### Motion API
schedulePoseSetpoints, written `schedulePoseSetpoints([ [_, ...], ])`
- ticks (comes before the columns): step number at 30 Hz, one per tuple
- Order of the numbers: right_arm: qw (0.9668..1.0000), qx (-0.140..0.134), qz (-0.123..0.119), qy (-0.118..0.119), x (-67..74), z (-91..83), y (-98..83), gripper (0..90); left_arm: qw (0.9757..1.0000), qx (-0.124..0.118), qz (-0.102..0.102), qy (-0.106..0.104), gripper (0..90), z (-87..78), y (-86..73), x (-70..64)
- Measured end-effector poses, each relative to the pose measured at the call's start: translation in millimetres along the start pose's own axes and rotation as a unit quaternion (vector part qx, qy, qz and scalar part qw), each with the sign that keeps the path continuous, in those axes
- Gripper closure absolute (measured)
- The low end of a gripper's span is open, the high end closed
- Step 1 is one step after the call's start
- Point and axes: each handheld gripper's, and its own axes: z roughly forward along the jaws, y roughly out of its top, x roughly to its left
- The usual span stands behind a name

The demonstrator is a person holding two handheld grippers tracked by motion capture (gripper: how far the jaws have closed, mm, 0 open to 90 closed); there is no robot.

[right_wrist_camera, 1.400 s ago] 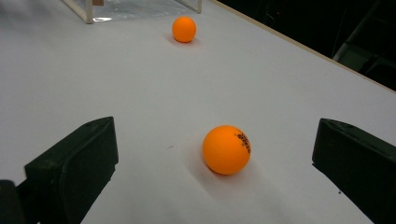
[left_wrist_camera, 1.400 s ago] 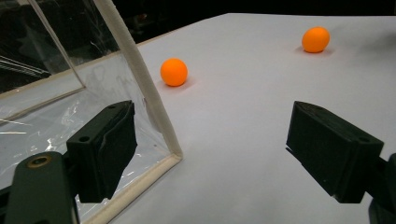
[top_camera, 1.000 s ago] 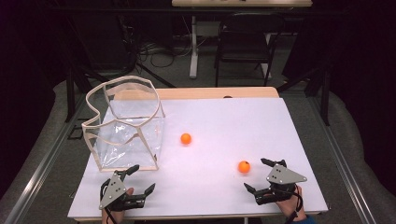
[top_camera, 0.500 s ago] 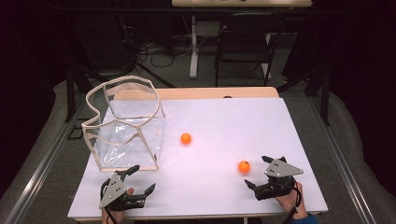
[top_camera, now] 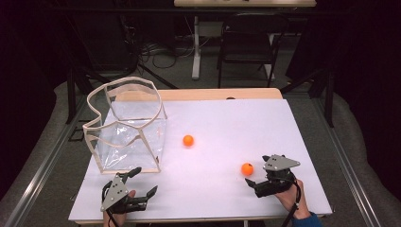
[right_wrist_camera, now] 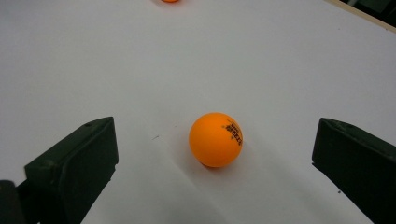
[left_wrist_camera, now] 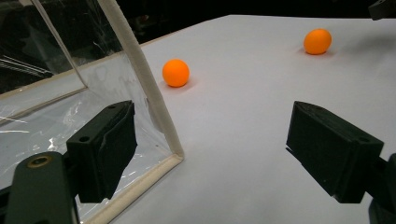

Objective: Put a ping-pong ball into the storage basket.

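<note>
Right tongs (top_camera: 255,177) spread wide, low over counter (top_camera: 283,137), near ball (top_camera: 247,169) just ahead between jaws, not touching; black print on ball in right gripper view. Far ball (top_camera: 188,140) mid-counter, well apart. Left tongs (top_camera: 142,182) spread, empty, just beside near corner of clear bin (top_camera: 127,127) at counter's left.

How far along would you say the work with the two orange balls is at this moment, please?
Nothing looks finished: both balls lie on the white table, outside the clear container. In hand: the right tongs are open, lined up on the near ball, not touching it. The left tongs sit open beside the container. Left, probably: gripping this ball, then the far ball.
</note>
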Motion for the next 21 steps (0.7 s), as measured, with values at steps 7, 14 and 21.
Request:
schedulePoseSetpoints([
  [7, 0.9999, 0.011, 0.001, 0.002, 0.0, 3.7, 5.7, 0.0, 1.0000, -0.002, 0.002, -0.001, 16.0, 0.3, 1.0, -1.6],
  [14, 0.9995, 0.027, 0.011, 0.012, -3.0, 9.3, 9.8, 0.0, 1.0000, -0.001, 0.000, -0.002, 16.0, 1.3, 0.3, -0.1],
  [21, 0.9991, 0.039, 0.004, 0.015, -0.5, 15.5, 15.2, 0.0, 1.0000, -0.002, 0.002, -0.004, 16.0, 1.4, 0.9, -1.0],
])
